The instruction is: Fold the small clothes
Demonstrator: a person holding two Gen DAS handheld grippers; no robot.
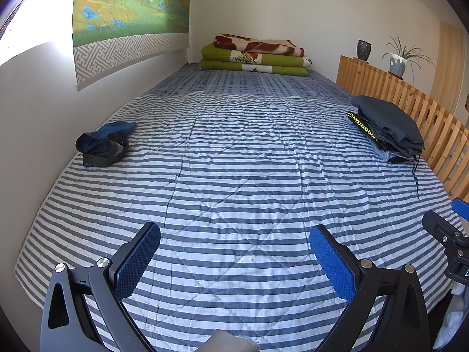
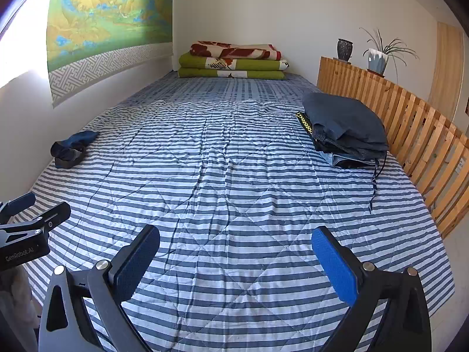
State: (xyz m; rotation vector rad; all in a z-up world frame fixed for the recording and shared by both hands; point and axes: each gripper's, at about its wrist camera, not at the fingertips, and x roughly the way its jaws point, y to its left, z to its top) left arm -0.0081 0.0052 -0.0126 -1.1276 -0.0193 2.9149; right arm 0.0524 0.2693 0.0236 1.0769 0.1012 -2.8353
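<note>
A crumpled dark blue small garment [image 1: 102, 144] [image 2: 71, 148] lies at the left side of the striped bed, close to the wall. A stack of folded dark clothes [image 1: 387, 129] [image 2: 346, 130] rests at the right side by the wooden rail. My left gripper [image 1: 234, 231] hovers open over the near end of the bed, nothing between its blue pads. My right gripper [image 2: 236, 233] is open too, likewise above the near end of the bed and holding nothing. Each gripper shows at the edge of the other's view.
The blue-and-white striped quilt [image 1: 234, 161] [image 2: 234, 161] covers the bed. Folded green and red blankets [image 1: 255, 55] [image 2: 233, 61] are stacked at the far end. A wooden slat rail [image 1: 410, 102] [image 2: 410, 129] runs along the right, with a vase and potted plant behind. A wall hanging [image 1: 129, 14] is on the left.
</note>
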